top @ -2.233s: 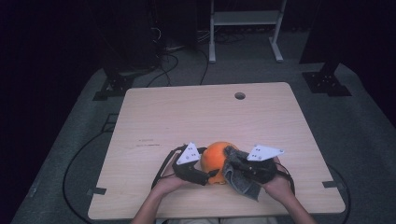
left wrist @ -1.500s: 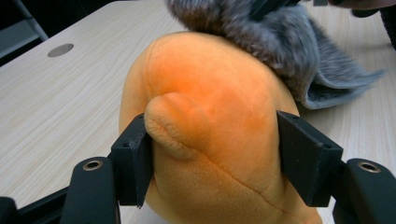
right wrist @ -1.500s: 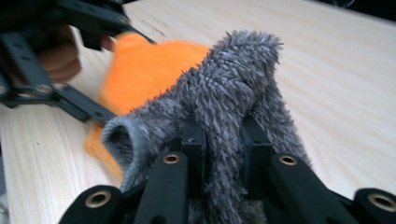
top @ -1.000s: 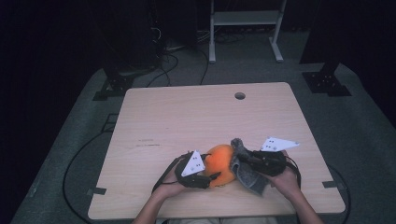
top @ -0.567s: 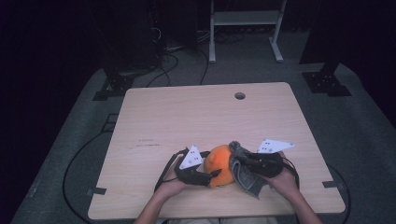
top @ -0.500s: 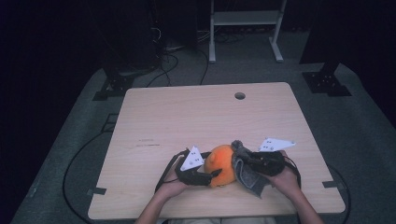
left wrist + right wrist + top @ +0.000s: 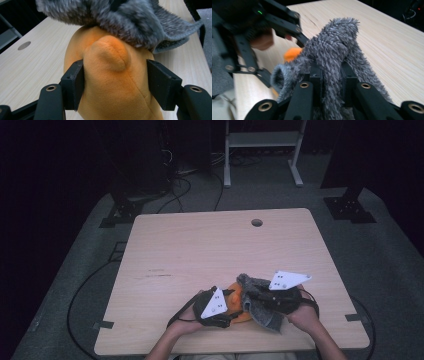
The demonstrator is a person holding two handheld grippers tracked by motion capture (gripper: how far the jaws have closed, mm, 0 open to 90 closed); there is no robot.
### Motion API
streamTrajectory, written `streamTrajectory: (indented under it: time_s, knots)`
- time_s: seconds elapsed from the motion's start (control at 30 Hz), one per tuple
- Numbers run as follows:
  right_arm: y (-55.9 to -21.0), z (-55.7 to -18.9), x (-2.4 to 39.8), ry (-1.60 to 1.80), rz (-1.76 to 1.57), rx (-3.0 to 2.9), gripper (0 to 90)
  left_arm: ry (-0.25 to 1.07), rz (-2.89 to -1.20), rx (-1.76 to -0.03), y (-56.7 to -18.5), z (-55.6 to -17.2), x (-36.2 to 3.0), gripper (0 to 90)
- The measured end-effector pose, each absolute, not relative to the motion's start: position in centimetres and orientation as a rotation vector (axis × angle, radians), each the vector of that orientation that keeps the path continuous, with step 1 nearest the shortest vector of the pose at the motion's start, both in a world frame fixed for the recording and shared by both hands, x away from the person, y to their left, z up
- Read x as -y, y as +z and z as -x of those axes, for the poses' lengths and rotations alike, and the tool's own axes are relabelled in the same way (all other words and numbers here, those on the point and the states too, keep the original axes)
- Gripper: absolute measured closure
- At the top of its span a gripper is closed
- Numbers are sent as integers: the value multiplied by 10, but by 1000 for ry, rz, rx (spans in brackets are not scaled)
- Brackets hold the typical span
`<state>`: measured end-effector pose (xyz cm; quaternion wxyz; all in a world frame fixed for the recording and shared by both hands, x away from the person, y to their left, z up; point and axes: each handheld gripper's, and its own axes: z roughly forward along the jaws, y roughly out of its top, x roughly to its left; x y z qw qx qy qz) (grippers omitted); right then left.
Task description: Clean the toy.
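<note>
An orange plush toy [image 7: 235, 296] lies near the table's front edge. My left gripper [image 7: 231, 312] is shut on it: in the left gripper view both pads [image 7: 75, 85] press into the orange plush [image 7: 112, 82], and the jaws have just been closing on it. A grey furry cloth [image 7: 265, 315] drapes over the top of the toy, shown as grey fur [image 7: 120, 17] above the orange. My right gripper [image 7: 251, 298] is shut on that cloth; in the right gripper view the grey cloth [image 7: 334, 45] rises out of the pinched right gripper [image 7: 332, 72].
The light wooden table [image 7: 210, 250] has a round cable hole [image 7: 256, 222] near its far edge. Cables trail from both grippers over the front edge. A white metal stand [image 7: 262, 140] is on the floor beyond the table.
The left gripper has shifted a little toward the near edge with the plush. The grey cloth in the right gripper now covers more of the orange toy.
</note>
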<state>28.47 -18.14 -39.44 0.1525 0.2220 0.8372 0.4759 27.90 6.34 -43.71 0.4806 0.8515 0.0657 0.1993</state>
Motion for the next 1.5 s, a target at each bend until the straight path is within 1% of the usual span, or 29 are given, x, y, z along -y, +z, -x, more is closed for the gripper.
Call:
streamTrajectory:
  time_s: [0.07, 0.27, 0.33, 0.47, 0.53, 0.6, 0.63, 0.67, 0.77, 0.8, 0.87, 0.93, 0.97, 1.0, 1.03, 1.17, 1.27, 1.33, 1.37, 1.4, 1.43, 1.47, 1.5]
  knots:
    - [-405, -297, 193, 1404, -747, -2387, 753, 468, -2067, -187, -438, -281, -65, 346]
    - [-430, -314, 221, 1295, -974, -2379, 756, 419, -2045, -268, -440, -290, -74, 346]
    - [-429, -313, 223, 1271, -981, -2362, 758, 408, -2040, -303, -441, -293, -77, 346]
    - [-419, -304, 216, 1337, -919, -2340, 757, 412, -2035, -365, -443, -299, -83, 350]
    - [-412, -294, 202, 1376, -813, -2366, 755, 450, -2044, -420, -445, -303, -85, 355]
    - [-413, -291, 196, 1361, -789, -2379, 755, 447, -2044, -427, -445, -304, -86, 352]
    - [-418, -291, 189, 1305, -777, -2383, 755, 450, -2042, -430, -444, -303, -85, 342]
    - [-421, -293, 188, 1295, -793, -2380, 754, 450, -2042, -430, -444, -303, -85, 310]
    - [-429, -299, 190, 1302, -837, -2349, 749, 440, -2003, -342, -435, -302, -92, 194]
    - [-430, -300, 190, 1286, -856, -2331, 748, 440, -2003, -342, -435, -302, -92, 187]
    - [-431, -303, 190, 1281, -868, -2315, 750, 468, -1980, -330, -432, -300, -97, 202]
    - [-431, -304, 190, 1289, -875, -2305, 750, 487, -1982, -307, -435, -298, -95, 289]
    - [-432, -305, 189, 1291, -886, -2299, 750, 518, -1996, -297, -437, -297, -91, 336]
    - [-432, -305, 189, 1291, -886, -2299, 750, 518, -1996, -297, -437, -297, -91, 360]
    - [-432, -307, 191, 1289, -900, -2296, 747, 556, -2009, -307, -439, -297, -86, 372]
    - [-433, -312, 204, 1170, -980, -2274, 748, 607, -2038, -347, -440, -298, -82, 376]
    - [-430, -307, 211, 1224, -998, -2257, 751, 608, -2038, -359, -440, -298, -83, 377]
    - [-425, -302, 206, 1269, -951, -2258, 751, 605, -2029, -377, -441, -300, -81, 374]
    - [-420, -294, 192, 1330, -850, -2293, 747, 621, -2047, -376, -439, -301, -83, 363]
    - [-421, -293, 184, 1326, -818, -2318, 745, 629, -2061, -368, -437, -302, -85, 332]
    - [-423, -292, 178, 1296, -801, -2325, 745, 620, -2066, -361, -434, -303, -88, 283]
    - [-426, -293, 175, 1290, -800, -2331, 746, 604, -2044, -355, -432, -303, -92, 274]
    - [-427, -296, 176, 1295, -811, -2326, 747, 604, -2044, -355, -432, -303, -92, 296]
